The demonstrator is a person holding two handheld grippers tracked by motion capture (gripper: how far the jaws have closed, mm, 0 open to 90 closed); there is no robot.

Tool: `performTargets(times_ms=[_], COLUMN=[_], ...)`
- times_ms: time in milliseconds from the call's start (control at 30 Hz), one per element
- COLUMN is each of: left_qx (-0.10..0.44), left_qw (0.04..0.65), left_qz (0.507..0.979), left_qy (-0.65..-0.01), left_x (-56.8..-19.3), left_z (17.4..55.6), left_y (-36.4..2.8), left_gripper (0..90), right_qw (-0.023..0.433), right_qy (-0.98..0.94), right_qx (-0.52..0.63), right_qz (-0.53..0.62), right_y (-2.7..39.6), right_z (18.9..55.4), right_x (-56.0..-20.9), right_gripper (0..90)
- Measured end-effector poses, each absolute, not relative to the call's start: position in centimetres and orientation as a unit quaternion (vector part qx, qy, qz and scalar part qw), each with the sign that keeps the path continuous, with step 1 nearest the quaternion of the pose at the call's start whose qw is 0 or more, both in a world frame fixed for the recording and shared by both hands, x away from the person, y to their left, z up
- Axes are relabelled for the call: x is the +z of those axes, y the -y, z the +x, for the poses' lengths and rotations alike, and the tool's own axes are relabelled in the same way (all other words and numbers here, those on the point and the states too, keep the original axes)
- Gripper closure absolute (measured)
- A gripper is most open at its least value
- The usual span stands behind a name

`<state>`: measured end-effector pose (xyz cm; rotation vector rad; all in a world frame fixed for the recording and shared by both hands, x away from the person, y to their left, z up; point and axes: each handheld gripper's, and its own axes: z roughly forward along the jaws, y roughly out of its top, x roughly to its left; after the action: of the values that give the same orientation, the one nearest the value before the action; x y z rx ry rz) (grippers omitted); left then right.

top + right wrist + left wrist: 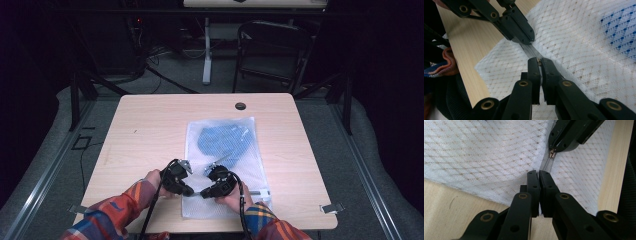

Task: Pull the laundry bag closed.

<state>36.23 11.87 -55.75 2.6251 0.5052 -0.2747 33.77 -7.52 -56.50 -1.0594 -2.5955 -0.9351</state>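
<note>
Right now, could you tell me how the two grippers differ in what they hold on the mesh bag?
The left gripper is shut on the zipper tape at the edge of the mesh bag, while the right gripper is shut on the small metal zipper pull. The left gripper sits nearer the bag's corner, and the right gripper farther along the zipper. Both face each other, low over the bag.

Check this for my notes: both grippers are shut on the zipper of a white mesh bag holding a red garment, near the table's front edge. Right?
Not quite: the garment inside the mesh bag is blue, not red, as the high view shows. The rest stands: the left gripper and right gripper are both shut on the zipper, near the table's front edge.
</note>
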Motion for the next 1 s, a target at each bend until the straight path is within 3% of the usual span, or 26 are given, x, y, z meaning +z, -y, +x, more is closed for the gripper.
performTargets(times_ms=[1000], left_qx=[-0.105], left_qw=[0.228], left_qz=[0.950], left_qy=[-0.184], left_x=[-55.8], left_z=[36.3], left_y=[-12.0], left_gripper=[87.9], right_qw=[0.090], right_qy=[0.878], right_qx=[-0.299], right_qz=[-0.362], right_y=[9.8], right_z=[34.1], right_x=[-55.9], right_gripper=[86.5])
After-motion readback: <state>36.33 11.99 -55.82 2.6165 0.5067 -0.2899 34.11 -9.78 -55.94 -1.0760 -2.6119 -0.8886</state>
